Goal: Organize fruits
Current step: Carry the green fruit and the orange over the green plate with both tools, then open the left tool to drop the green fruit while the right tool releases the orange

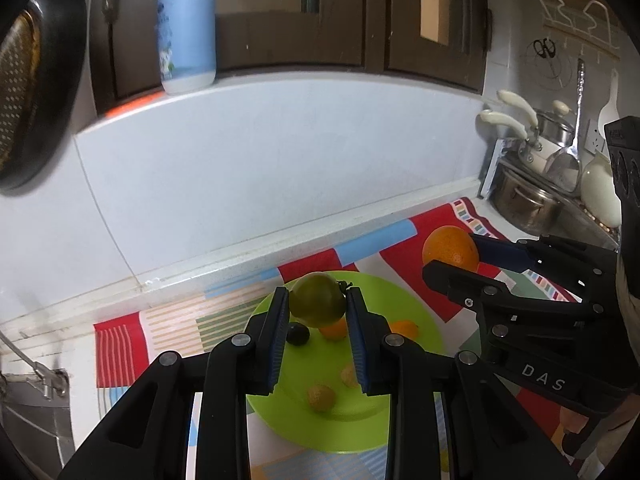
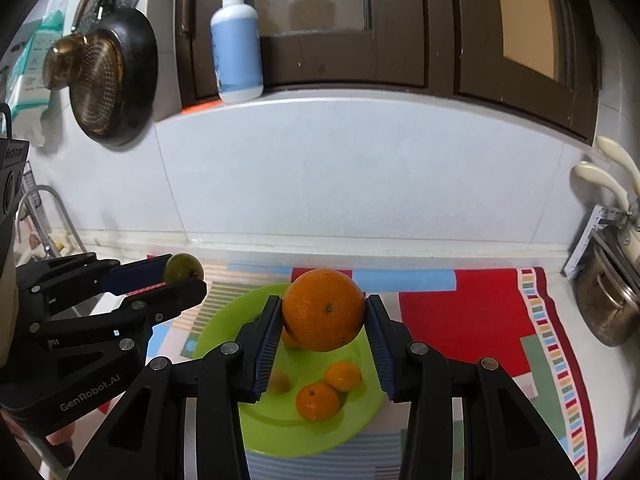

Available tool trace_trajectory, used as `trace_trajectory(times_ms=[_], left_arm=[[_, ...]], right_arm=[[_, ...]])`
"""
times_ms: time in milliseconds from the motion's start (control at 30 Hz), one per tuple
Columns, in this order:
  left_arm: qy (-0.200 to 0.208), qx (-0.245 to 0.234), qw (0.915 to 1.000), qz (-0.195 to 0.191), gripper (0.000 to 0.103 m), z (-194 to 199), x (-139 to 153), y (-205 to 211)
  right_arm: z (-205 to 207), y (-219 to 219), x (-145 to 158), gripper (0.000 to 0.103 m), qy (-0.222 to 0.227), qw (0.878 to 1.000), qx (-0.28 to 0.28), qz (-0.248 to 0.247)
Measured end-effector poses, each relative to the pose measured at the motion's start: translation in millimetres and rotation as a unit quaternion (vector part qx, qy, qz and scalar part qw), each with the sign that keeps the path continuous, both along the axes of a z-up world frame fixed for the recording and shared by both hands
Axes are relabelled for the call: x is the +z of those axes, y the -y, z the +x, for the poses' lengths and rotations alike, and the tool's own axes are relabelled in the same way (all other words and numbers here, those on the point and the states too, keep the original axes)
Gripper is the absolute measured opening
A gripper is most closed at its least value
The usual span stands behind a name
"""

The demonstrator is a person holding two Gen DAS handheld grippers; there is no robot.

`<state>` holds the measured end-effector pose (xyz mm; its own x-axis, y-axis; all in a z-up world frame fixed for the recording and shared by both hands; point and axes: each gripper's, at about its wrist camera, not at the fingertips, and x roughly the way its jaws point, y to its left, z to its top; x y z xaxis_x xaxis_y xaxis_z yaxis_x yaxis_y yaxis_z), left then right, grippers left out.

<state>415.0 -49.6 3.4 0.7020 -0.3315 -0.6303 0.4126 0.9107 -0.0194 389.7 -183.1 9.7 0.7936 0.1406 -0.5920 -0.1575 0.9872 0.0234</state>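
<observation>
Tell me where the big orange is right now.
The big orange is clamped in the right gripper, held above the green plate; in the left wrist view it sits right of the left gripper and its green fruit.

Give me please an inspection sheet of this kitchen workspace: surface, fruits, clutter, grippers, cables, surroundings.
Surface: colourful cloth on the counter, green plate on it.
Job's things: big orange and green fruit held above the plate; small orange fruits on the plate.
Clutter: nothing seen.
Grippers: left gripper shut on the green fruit; right gripper shut on the big orange.
Cables: nothing seen.
Surroundings: pump bottle on the ledge, hanging pan, pots at the right.
</observation>
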Motion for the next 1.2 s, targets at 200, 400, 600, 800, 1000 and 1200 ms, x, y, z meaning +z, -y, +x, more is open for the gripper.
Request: trace_trajectory(times_ms=[200,400,600,800,1000,1200], left_arm=[[-0.022,-0.008,0.9997,0.004,0.029,25.5,-18.8,3.0],[-0.04,-0.013,0.999,0.011,0.029,50.5,-38.1,5.0],[-0.059,-0.022,0.9977,0.026,0.029,70.0,-56.9,11.3],[-0.069,-0.032,0.9964,0.037,0.029,84.0,-68.9,20.1],[-0.084,-0.042,0.9949,0.037,0.029,89.9,-76.5,22.2],[-0.082,-0.044,0.9949,0.039,0.036,88.6,-77.0,23.3]], right_arm=[[23.0,2.2,-17.0,0.043,-0.02,1.0,0.0,-0.003],[43.0,2.4,-35.2,0.043,-0.042,0.999,0.003,-0.009],[60.5,5.7,-54.8,0.043,-0.067,0.998,0.003,-0.007],[71.8,8.1,-70.6,0.043,-0.091,0.996,0.001,-0.006],[77.2,10.0,-80.2,0.043,-0.101,0.995,0.002,-0.003],[77.6,10.0,-82.6,0.043,-0.106,0.994,0.004,0.003]])
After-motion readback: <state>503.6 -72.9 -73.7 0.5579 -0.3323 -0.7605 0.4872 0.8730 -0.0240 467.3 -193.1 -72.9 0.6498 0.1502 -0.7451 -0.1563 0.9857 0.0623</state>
